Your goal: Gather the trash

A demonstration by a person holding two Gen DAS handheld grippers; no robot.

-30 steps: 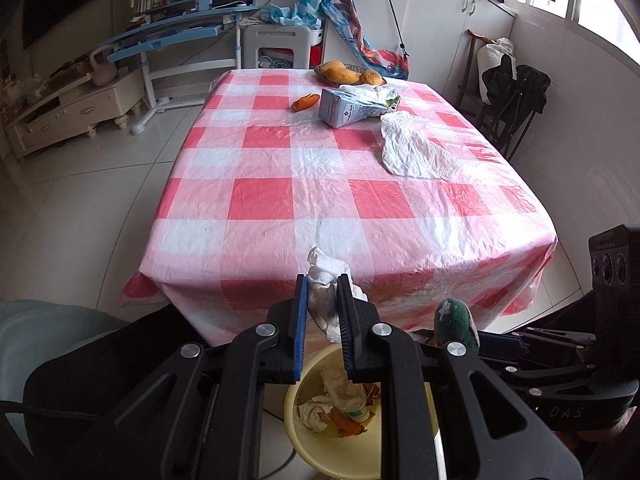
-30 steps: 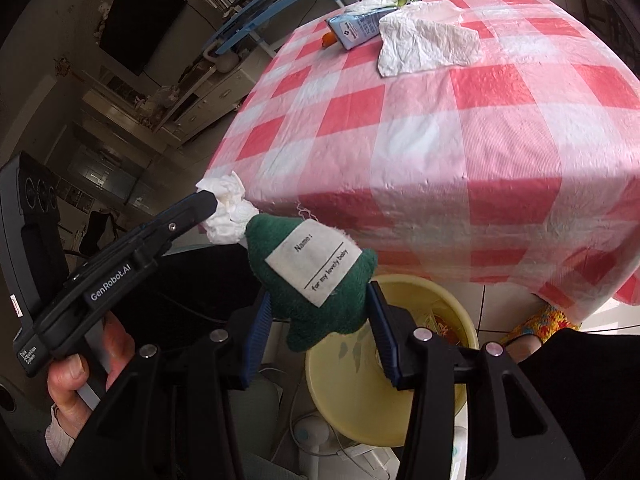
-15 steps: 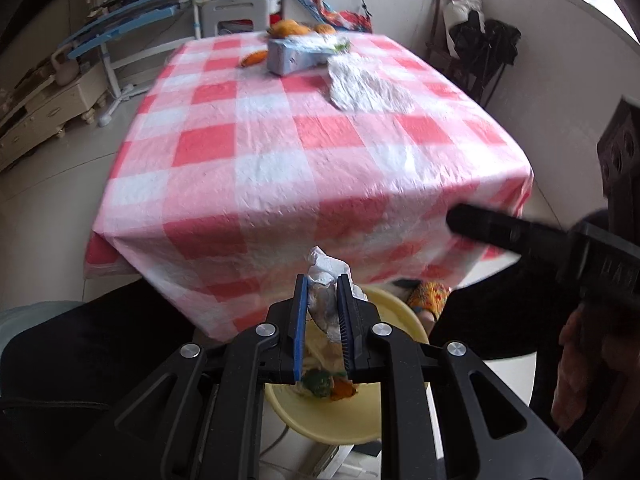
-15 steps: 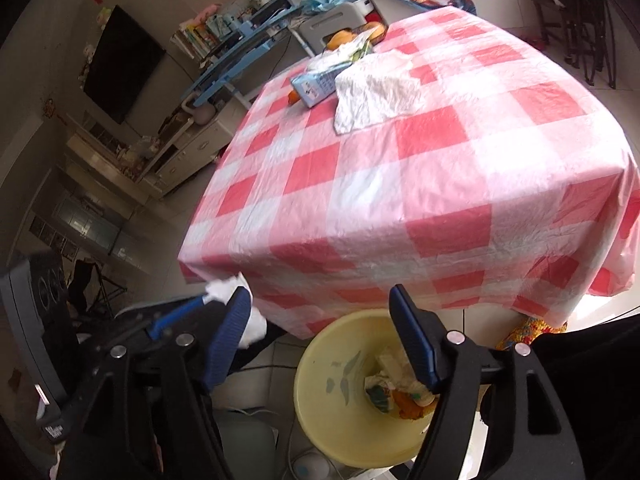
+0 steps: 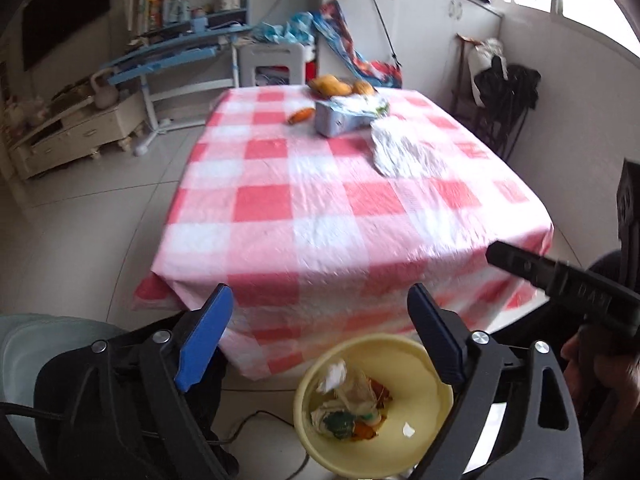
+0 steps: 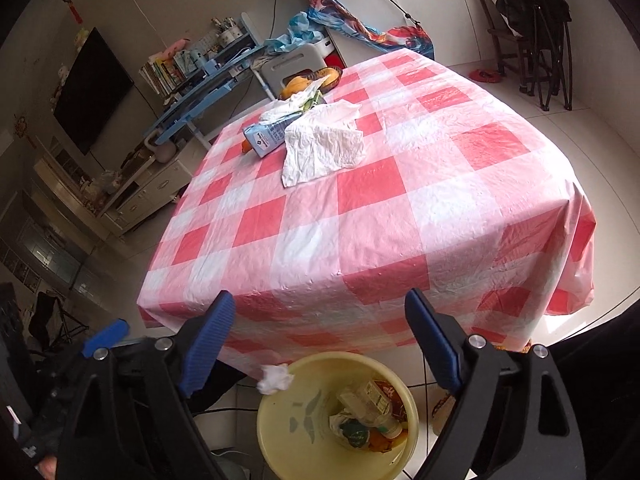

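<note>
Both claws, left and right, have just been opening and gape empty above the bin; a tissue wad hangs at its rim, below the right claw.

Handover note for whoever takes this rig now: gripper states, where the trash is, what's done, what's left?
Left gripper: fingers just opened, empty.
Right gripper: fingers just opened, empty.
Yellow bin on the floor at the table's near edge holds trash; a white tissue wad is at its rim, apparently dropping in.
Left: crumpled white paper, blue carton and wrappers at the table's far end.
</note>
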